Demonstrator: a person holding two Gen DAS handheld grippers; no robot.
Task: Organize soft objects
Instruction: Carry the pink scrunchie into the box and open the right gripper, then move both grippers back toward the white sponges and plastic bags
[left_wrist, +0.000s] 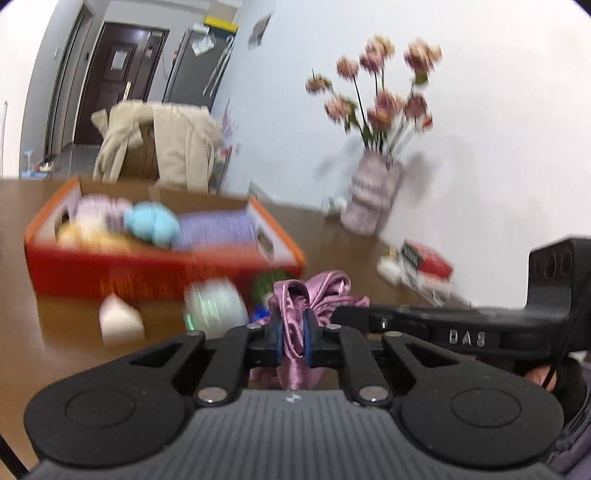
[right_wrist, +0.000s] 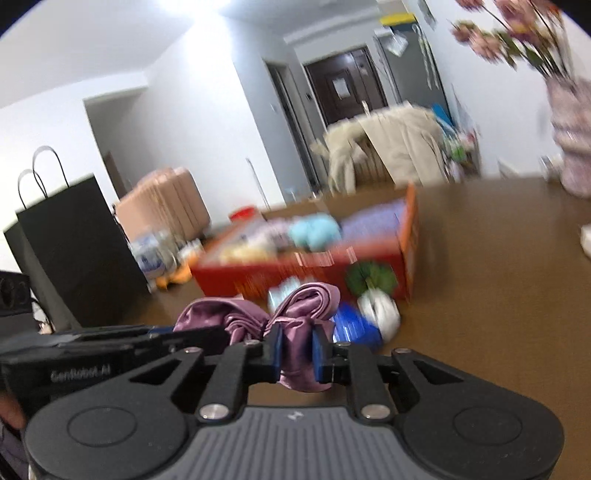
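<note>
left gripper (left_wrist: 292, 341) clamped tight on pink satin cloth (left_wrist: 317, 295), right gripper (right_wrist: 297, 350) pinching the same cloth too, orange box (left_wrist: 110, 273) of plushies just behind

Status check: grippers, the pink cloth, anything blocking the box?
Left gripper, right gripper: both shut on pink satin cloth. Orange box ahead. Loose items before it.

Both tools, left tool (left_wrist: 291, 341) and right tool (right_wrist: 297, 350), are pinched on pink satin cloth (left_wrist: 325, 291), side by side.
</note>
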